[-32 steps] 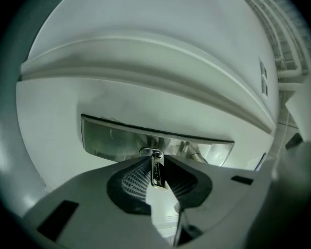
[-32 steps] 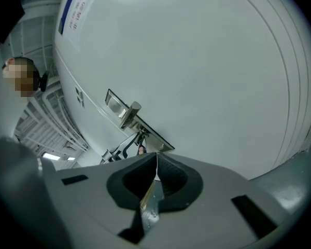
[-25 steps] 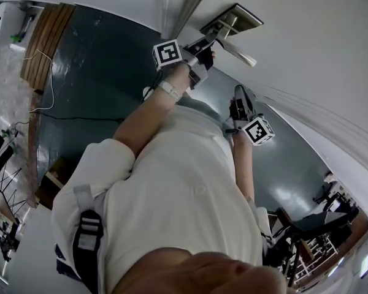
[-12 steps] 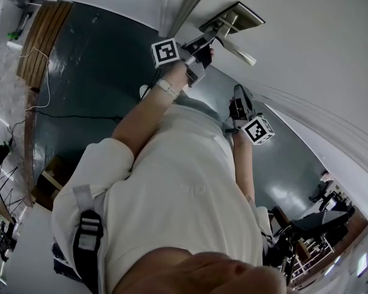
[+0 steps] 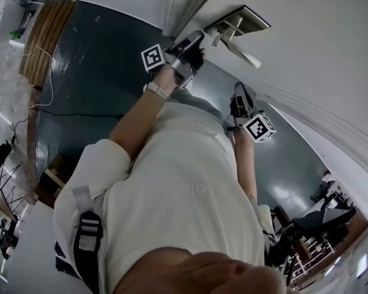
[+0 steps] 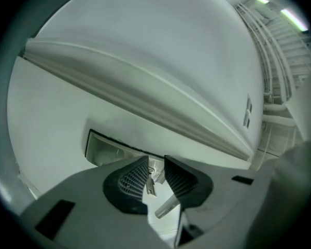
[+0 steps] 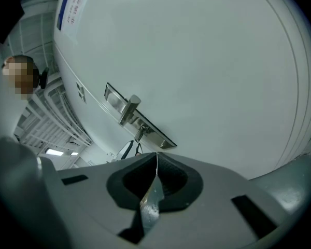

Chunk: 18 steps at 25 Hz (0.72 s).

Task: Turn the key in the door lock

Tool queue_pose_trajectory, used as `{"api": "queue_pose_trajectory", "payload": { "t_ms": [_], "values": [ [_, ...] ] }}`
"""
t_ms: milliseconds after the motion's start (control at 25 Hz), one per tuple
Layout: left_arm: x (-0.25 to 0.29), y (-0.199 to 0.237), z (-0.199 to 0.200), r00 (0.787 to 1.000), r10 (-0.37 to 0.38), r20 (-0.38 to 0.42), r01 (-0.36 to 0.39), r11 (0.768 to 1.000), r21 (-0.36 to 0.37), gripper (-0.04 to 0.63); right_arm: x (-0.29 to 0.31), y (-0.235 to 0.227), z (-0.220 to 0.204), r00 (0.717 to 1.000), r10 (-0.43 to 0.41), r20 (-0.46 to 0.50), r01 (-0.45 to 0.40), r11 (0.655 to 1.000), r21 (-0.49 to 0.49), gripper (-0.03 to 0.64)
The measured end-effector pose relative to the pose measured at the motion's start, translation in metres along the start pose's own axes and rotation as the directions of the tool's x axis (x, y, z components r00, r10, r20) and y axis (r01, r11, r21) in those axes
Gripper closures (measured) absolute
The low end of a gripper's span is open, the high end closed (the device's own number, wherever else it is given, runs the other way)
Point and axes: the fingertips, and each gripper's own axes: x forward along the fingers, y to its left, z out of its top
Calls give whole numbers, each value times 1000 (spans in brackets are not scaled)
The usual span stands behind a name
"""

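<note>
The silver lock plate [image 5: 244,17] sits on the white door [image 5: 319,54], its lever handle [image 5: 240,54] pointing down-right. A small key [image 6: 150,183] sticks out of the lock below the plate [image 6: 104,148]. My left gripper [image 5: 195,38] is a short way left of the plate. Its jaws have just been opening. The key shows in the gap between the pads [image 6: 133,178], and they do not press on it. My right gripper [image 5: 238,94] hangs lower beside the door, shut and empty. In the right gripper view [image 7: 155,162] the plate [image 7: 150,127] and key [image 7: 140,134] are ahead.
The door frame edge [image 5: 184,8] runs up left of the lock. A dark glossy floor [image 5: 92,78] with a thin cable [image 5: 67,116] lies behind me, beside wooden boards [image 5: 46,41]. Furniture [image 5: 306,225] stands at the lower right. Another person [image 7: 22,75] is far off.
My left gripper has drawn back to the left, away from the key and lock plate, and has rolled a little. The right gripper has stayed where it was.
</note>
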Motion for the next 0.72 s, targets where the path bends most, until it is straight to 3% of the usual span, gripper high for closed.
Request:
{"api": "queue_pose_trajectory", "payload": {
  "t_ms": [280,600,720],
  "values": [
    [-53,-49,20,999,50,-2,-49,992,120,512,37,27,5,998,18,55,-15,999,-47,592],
    [-139,-99,63,984,83,155,-110,978,176,512,116,56,26,983,-77,168,86,995,-48,591],
    [-167,-108,70,976,86,198,-121,977,173,512,120,52,28,969,-116,220,115,993,20,592]
  ]
}}
